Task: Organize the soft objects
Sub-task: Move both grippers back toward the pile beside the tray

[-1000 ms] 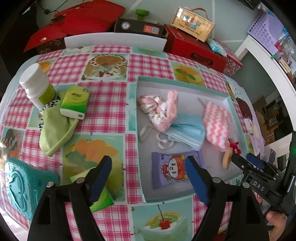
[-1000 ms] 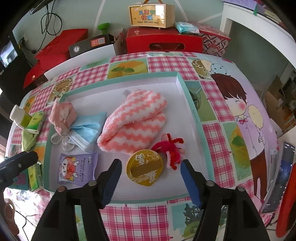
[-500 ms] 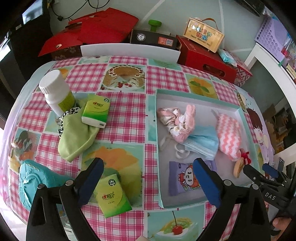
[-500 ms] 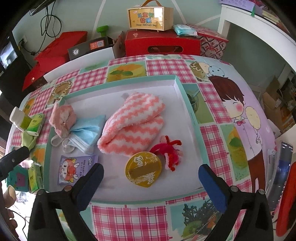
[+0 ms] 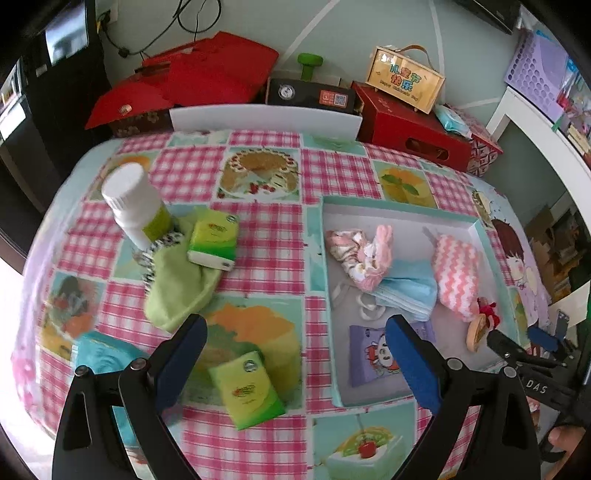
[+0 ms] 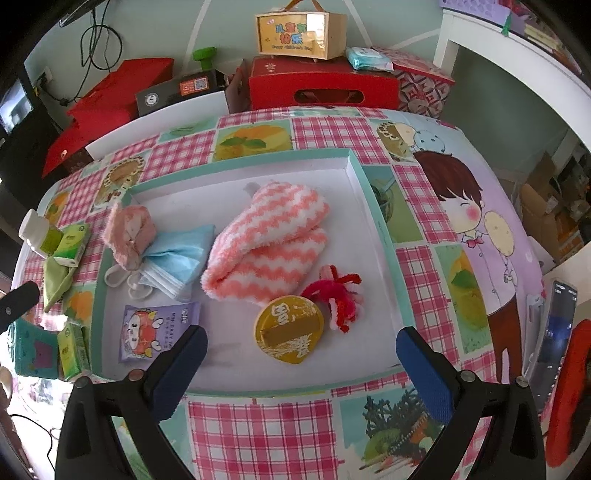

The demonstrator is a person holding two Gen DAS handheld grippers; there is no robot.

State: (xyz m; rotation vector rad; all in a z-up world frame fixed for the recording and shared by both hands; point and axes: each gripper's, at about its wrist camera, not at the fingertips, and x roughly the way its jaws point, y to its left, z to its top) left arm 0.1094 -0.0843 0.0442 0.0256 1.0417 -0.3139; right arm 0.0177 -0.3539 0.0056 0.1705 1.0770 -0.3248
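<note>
A teal-rimmed tray holds a pink-and-white striped sock, blue face masks, a pink cloth, a purple wipes pack, a gold lid and a red pipe-cleaner toy. Outside it lie a green sock, two green tissue packs and a teal cloth. My left gripper is open above the nearer tissue pack. My right gripper is open over the tray's near edge.
A white bottle stands by the green sock. Red boxes, a black box and a yellow gift box line the table's far edge. A phone lies at the right. A white shelf stands beyond the table's right.
Both grippers have opened wide and drawn back from the table. The left view now takes in more of the table's left side.
</note>
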